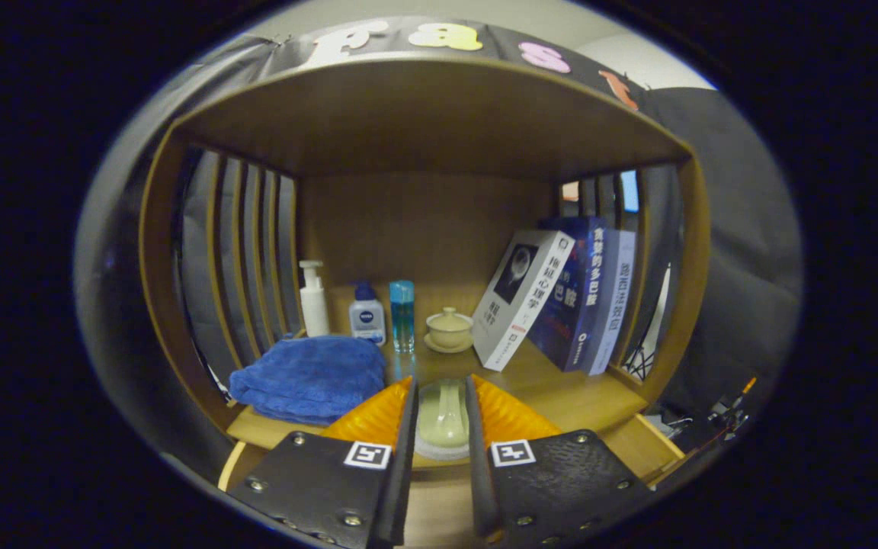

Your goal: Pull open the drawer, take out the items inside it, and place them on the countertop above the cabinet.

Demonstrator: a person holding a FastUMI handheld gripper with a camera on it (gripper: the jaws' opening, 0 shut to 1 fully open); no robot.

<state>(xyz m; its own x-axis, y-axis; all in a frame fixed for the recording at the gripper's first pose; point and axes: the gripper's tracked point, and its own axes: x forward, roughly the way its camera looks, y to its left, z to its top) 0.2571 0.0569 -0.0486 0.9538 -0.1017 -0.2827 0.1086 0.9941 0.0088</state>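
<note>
A pale green ceramic cup [443, 418] sits between my fingers and fills the gap from one to the other. My gripper [441, 393] is shut on it, just over the front edge of the wooden countertop [561, 396]. Its lower part is hidden between the fingers. Beyond the fingertips, on the same countertop, stands a matching pale green lidded cup on a saucer [450, 329]. A wooden edge [641, 450] shows low to the right of the fingers; I cannot tell whether it belongs to the drawer.
A folded blue towel [309, 377] lies just left of the fingers. Behind it stand a white pump bottle [313, 300], a small white bottle with a blue cap [367, 314] and a slim blue bottle [402, 314]. Three books [561, 301] lean against the slatted right wall.
</note>
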